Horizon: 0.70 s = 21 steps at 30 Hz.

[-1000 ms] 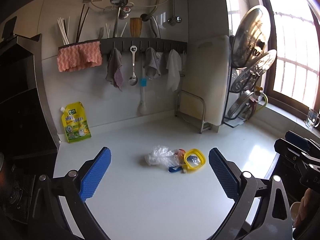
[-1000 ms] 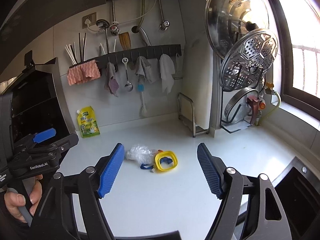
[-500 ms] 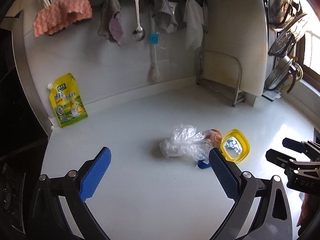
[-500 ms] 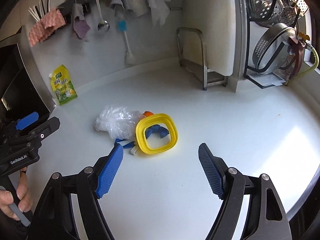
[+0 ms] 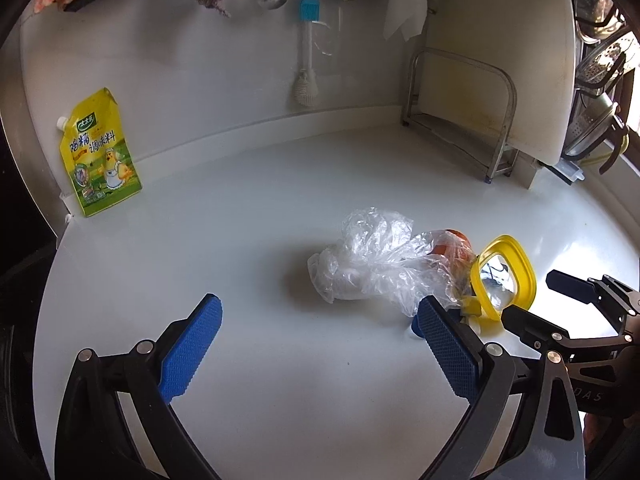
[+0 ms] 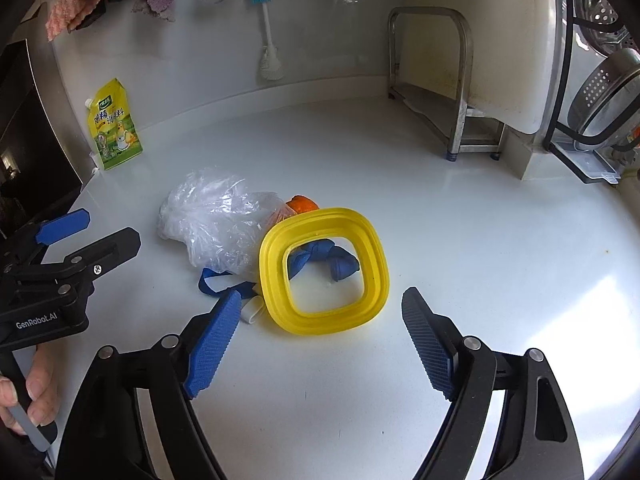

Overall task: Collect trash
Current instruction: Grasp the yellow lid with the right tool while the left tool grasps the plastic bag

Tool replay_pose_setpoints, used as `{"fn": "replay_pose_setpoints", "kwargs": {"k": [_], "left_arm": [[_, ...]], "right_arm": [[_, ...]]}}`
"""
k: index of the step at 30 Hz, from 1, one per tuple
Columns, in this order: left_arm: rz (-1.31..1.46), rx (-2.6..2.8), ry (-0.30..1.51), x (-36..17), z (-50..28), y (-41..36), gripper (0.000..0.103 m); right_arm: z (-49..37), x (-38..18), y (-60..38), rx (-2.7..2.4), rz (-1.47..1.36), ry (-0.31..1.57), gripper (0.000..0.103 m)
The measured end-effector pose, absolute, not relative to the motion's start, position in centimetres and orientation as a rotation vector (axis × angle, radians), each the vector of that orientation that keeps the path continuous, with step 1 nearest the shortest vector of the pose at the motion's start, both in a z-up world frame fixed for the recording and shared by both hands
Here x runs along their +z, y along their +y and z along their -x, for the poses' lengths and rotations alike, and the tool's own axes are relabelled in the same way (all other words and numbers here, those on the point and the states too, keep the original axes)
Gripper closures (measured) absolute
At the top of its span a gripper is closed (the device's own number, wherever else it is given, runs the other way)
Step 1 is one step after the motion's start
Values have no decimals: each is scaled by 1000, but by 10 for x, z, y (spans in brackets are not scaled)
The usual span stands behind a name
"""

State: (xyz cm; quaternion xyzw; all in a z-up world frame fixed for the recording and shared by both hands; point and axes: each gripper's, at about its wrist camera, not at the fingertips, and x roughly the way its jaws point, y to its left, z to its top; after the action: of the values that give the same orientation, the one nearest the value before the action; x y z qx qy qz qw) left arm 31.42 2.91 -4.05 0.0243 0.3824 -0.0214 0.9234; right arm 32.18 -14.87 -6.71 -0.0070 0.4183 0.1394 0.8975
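**Left wrist view and right wrist view: trash heap on the white counter**

Left wrist view: we see a small heap of trash lying on the white counter. A crumpled clear plastic bag makes up most of it; through its right end something orange shows. Just to the right a yellow square ring stands tilted on edge, touching the bag's end. Our left gripper has its blue pads spread wide, with nothing between them; the bag lies just beyond the right pad. Our right gripper comes in from the right edge, close to the yellow ring. At the back wall a yellow seasoning pouch leans upright, well apart from the heap, and a metal rack stands at the back right.

Right wrist view: the yellow ring is a hollow frame lying nearly flat. Inside its opening we see a knotted blue strap resting on the counter; the strap runs out under the ring toward the left. The plastic bag touches the ring's left side, with the orange piece behind it. A small white piece lies at the ring's lower left. Our right gripper has its jaws opening, wide apart, empty, with the ring just ahead of them. Our left gripper reaches in from the left, its jaws apart, and a hand holds its handle.
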Motion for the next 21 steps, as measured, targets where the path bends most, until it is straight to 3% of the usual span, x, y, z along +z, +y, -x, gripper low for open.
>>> {"fn": "replay_pose_setpoints", "kwargs": {"k": [21], "left_arm": [[-66,-35,792,-44,-324,29,7]], "right_arm": [[-349,-81,-140,283,53,883,22]]}}
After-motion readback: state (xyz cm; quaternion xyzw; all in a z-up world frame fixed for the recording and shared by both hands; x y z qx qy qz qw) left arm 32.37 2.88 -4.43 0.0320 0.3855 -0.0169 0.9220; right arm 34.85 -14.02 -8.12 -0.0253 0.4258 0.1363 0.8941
